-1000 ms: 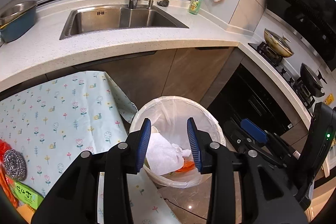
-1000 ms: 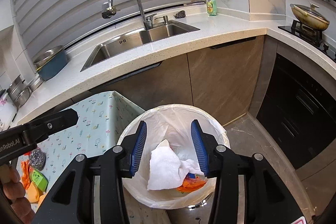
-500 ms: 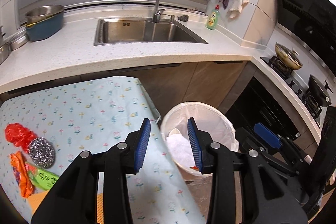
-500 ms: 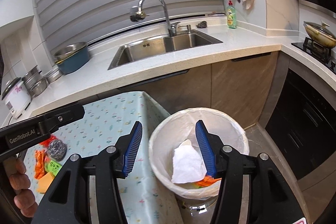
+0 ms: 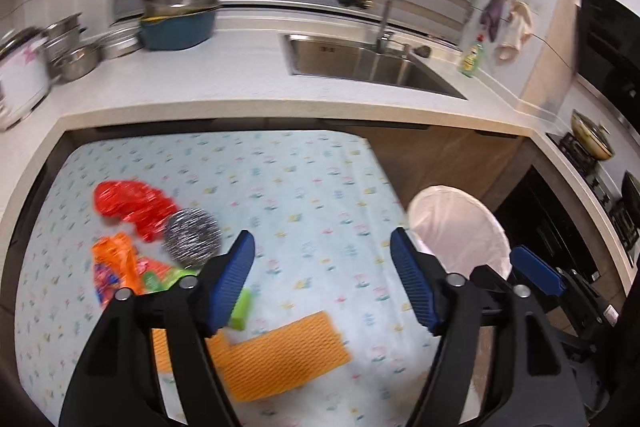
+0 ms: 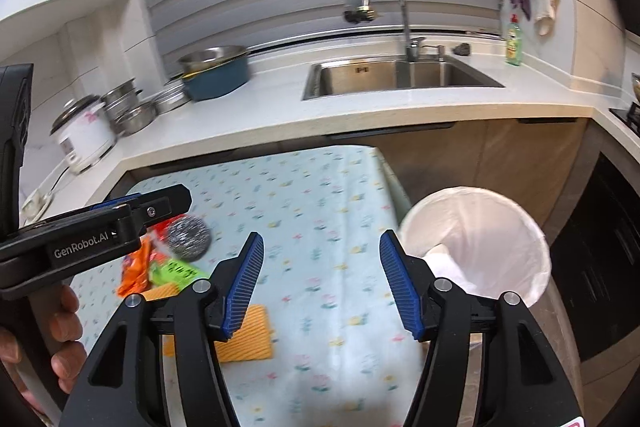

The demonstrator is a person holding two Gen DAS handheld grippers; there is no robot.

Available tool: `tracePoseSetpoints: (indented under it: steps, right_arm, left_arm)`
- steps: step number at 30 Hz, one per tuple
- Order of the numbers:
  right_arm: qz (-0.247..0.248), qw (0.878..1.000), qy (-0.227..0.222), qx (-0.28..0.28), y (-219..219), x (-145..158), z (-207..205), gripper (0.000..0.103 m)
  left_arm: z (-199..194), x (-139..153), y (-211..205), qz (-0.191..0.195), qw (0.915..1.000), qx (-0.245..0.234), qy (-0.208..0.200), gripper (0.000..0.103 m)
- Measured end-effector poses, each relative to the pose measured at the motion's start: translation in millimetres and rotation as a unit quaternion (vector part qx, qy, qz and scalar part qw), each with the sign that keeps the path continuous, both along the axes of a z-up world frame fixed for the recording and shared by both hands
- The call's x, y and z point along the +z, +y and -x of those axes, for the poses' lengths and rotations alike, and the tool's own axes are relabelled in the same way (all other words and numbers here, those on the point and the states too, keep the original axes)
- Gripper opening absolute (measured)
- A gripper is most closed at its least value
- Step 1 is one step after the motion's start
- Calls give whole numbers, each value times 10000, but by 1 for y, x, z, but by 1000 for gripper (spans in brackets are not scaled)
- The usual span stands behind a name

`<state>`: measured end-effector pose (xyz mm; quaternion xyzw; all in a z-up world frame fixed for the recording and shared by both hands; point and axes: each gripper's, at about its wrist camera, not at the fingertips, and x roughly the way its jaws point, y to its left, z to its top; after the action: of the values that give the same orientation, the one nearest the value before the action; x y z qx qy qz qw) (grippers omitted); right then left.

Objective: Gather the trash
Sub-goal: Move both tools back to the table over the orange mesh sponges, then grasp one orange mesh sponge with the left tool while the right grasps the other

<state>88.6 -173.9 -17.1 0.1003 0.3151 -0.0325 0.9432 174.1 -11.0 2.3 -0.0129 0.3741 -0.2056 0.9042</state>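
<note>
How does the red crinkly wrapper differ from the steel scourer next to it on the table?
The red wrapper is glossy, flat and irregular; the steel scourer is a silver-grey, rounded wire ball. The wrapper spreads wider and lies farther from the grippers. Both rest on the floral tablecloth, apparently touching, ungripped.

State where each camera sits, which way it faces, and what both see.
Left wrist: on the left hand-held gripper, angled down at the table, scrubber and bin; own open fingers and part of the right hand-held gripper show.
Right wrist: on the right hand-held gripper, angled down at the same table; own open fingers, left hand-held gripper and a hand show.
Shared: table, scrubber, bin, sink, faucet.
</note>
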Motion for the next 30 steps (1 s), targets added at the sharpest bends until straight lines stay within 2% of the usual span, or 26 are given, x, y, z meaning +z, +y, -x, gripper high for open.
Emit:
tracePoseSetpoints:
  steps: [7, 11, 13, 18, 26, 30]
  right_arm:
    - [-113, 9988, 256, 390, 60, -20, -1, 60]
    - [-122, 9973, 521, 506, 87, -43, -1, 60]
    - [-178, 9957, 696, 589, 100, -58, 2, 60]
    - [-25, 9915, 1064, 753, 131, -91, 8, 60]
    - [489, 9856, 1315, 945, 167, -121, 2, 60]
    - [949, 9815, 1347, 976, 175, -130, -8, 60]
  left_arm:
    - [7, -25, 84, -236, 9977, 598, 198, 72]
    - [17, -44, 119, -498, 9957, 741, 225, 80]
    - [23, -55, 132, -602, 9955, 666, 287, 84]
    - [33, -87, 153, -983, 9937, 404, 357, 84]
    - [46, -130, 143, -1717, 9847, -207, 225, 84]
    - [39, -138, 135, -1827, 9824, -382, 124, 84]
